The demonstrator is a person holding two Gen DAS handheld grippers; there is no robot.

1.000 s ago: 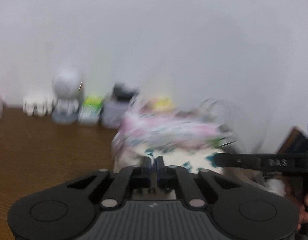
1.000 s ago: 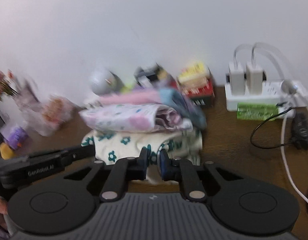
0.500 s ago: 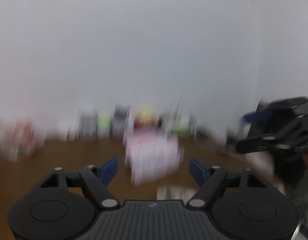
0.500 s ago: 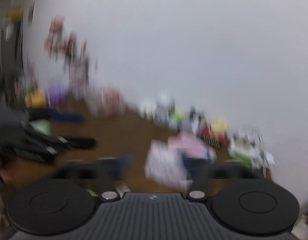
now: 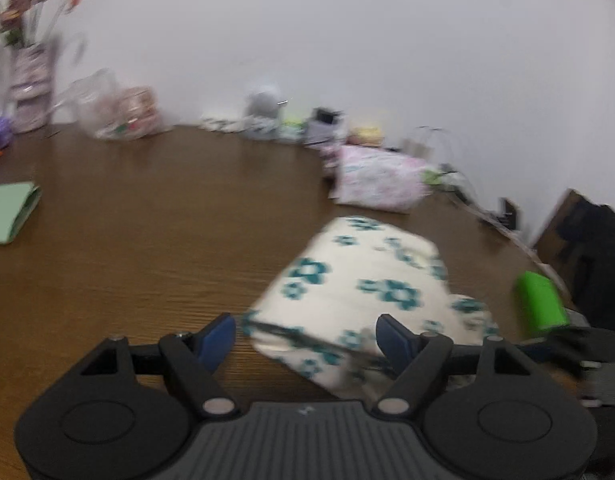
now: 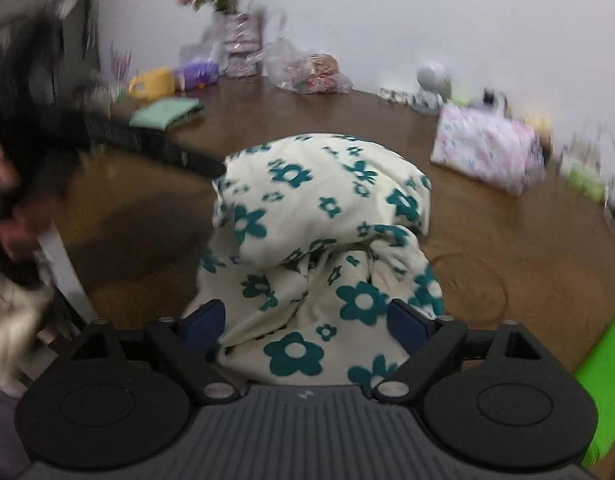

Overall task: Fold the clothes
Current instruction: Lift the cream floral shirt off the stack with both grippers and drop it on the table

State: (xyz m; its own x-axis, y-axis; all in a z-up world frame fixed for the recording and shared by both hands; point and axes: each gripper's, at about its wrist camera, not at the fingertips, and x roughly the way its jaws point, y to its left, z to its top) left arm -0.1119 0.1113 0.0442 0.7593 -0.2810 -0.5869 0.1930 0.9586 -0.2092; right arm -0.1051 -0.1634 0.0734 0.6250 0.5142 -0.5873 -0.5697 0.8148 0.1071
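Note:
A cream garment with teal flowers lies bunched on the brown table, in front of both grippers; it also fills the middle of the right wrist view. My left gripper is open and empty, its jaws either side of the garment's near edge. My right gripper is open and empty, just above the garment's near part. A folded pink floral garment lies farther back near the wall, also in the right wrist view.
A folded green cloth lies at the left. A flower vase, a plastic bag, small figurines and cables line the wall. A green object is at the right edge.
Both grippers have opened and pulled back from the pile near the wall. The cream flowered garment now lies apart from the pink one, nearer the table's front.

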